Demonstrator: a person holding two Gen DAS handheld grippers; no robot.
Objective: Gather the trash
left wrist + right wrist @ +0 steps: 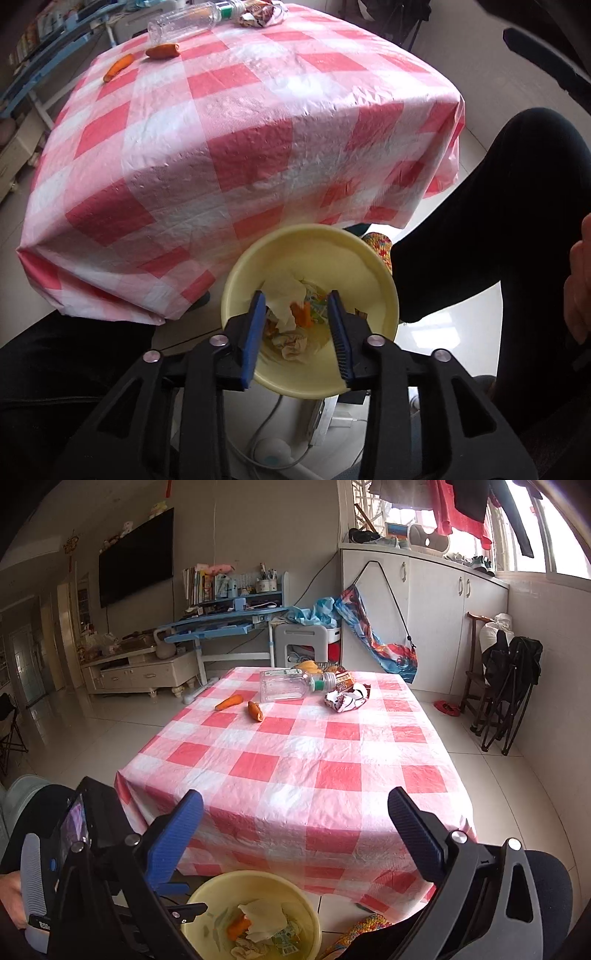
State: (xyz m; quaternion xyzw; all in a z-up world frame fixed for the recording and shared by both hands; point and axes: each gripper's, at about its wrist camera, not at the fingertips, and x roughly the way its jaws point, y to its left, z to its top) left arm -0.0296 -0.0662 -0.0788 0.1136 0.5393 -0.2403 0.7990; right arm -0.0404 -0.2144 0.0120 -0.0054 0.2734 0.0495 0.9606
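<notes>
Left gripper [297,334] hangs part-open over the yellow bin [310,314], nothing held; right gripper [295,834] gapes wide. Beyond the bin, at the worktop's [295,768] far end: bottle [284,688], wrapper [347,698], carrot bits [229,702]. Bottle's light, slippery; I'd pinch mid-body.

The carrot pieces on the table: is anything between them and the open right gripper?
Nothing visible: bare checked cloth lies between the right gripper and both carrot pieces. The bottle lies behind them.
</notes>
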